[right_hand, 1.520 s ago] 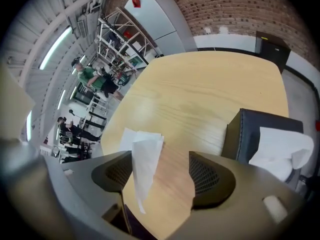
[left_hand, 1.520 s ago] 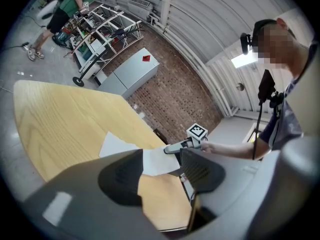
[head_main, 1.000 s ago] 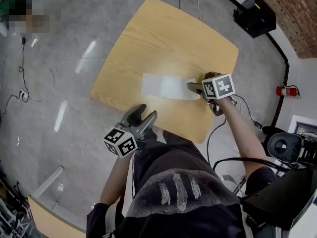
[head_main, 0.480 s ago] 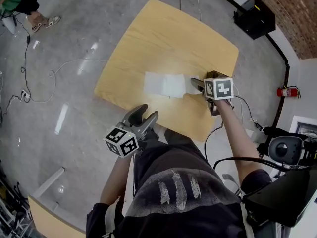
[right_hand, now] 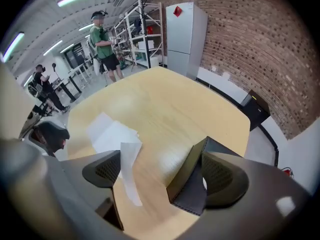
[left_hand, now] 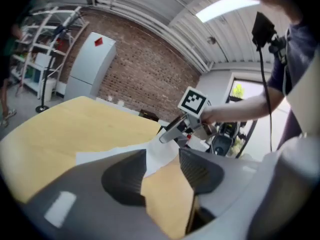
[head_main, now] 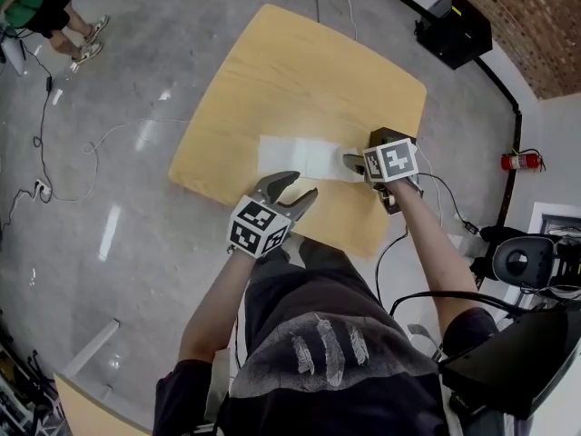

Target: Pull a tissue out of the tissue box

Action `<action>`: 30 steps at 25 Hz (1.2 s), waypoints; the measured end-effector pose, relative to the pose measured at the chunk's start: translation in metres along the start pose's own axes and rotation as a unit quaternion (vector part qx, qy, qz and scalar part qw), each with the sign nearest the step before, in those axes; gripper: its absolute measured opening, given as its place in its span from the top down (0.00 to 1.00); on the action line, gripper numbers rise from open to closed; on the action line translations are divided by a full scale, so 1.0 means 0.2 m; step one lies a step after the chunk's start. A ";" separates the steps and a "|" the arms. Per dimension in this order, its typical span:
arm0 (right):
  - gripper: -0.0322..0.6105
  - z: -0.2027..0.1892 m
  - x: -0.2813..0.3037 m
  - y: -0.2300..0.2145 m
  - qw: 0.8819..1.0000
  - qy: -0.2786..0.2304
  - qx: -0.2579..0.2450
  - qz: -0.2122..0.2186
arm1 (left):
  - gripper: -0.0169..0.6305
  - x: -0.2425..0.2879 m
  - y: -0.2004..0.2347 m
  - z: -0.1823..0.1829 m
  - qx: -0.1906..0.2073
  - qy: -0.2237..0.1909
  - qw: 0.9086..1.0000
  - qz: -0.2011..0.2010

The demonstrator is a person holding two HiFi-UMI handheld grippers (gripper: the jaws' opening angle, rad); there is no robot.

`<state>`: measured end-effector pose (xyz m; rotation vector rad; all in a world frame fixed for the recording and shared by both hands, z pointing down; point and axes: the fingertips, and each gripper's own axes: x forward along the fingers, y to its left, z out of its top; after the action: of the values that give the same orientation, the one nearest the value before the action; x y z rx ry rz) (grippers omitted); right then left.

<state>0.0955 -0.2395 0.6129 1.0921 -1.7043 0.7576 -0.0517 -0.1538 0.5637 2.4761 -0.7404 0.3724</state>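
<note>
Wooden table (head_main: 300,71), seen from your head camera. Tissue (head_main: 300,157) lies flat and spread out on it, just past centre toward the table's 5 o'clock side, already out of the box.

Your right gripper (head_main: 352,162) is at the tissue's 3 o'clock end and points steeply down at the tabletop. In its own view, your right gripper (right_hand: 160,164) has its jaws standing wide apart and closed on nothing. One end of the tissue (right_hand: 127,174) rises off the table as a narrow strip against the left-hand pad. I can't tell whether it clings there or only leans. The dark tissue box (right_hand: 192,184) stands against the right-hand pad, with bare table (right_hand: 165,99) showing between box and strip. From your head, the tissue box (head_main: 386,137) peeks out at 12 o'clock of the marker cube.

Your left gripper (head_main: 301,185) is at about 6 o'clock of the tissue, over the table's near edge and apart from the sheet. In its own view, your left gripper (left_hand: 162,156) has its jaws well open and nothing held. Only tabletop (left_hand: 75,124) and the near edge of the tissue (left_hand: 100,154) show beyond the gap.

Surroundings: black case (head_main: 454,27) on the floor at the table's 2 o'clock. Fire extinguisher (head_main: 517,162) sits by the wall at 3 o'clock. A person in a green top (right_hand: 102,41) stands beyond the table's far side.
</note>
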 end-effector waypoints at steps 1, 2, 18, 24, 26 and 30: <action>0.15 -0.01 0.01 0.00 1.000 0.005 -0.009 -0.005 | 0.65 0.09 -0.01 -0.01 0.029 0.024 0.999 -0.006; 0.15 -0.02 0.01 0.01 1.000 0.008 -0.015 -0.009 | 0.66 0.18 -0.01 -0.02 0.058 0.048 0.997 -0.010; 0.10 0.01 -0.10 -0.05 0.999 -0.009 -0.042 0.004 | 0.83 0.49 0.11 -0.29 0.176 0.219 0.959 0.039; 0.10 0.05 -0.19 -0.07 0.997 -0.025 -0.073 0.001 | 0.84 0.47 0.12 -0.31 0.163 0.214 0.962 0.042; 0.10 0.10 -0.25 -0.02 0.996 -0.050 -0.073 0.017 | 0.73 0.45 0.12 -0.28 0.140 0.199 0.969 0.037; 0.10 0.21 -0.36 0.13 0.989 -0.112 -0.059 0.082 | 0.67 0.39 0.08 -0.18 0.101 0.159 0.982 0.025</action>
<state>0.0677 -0.2410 0.5307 0.9932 -2.0232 0.6449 -0.0022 -0.1786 0.6309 2.4984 -0.6571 0.8790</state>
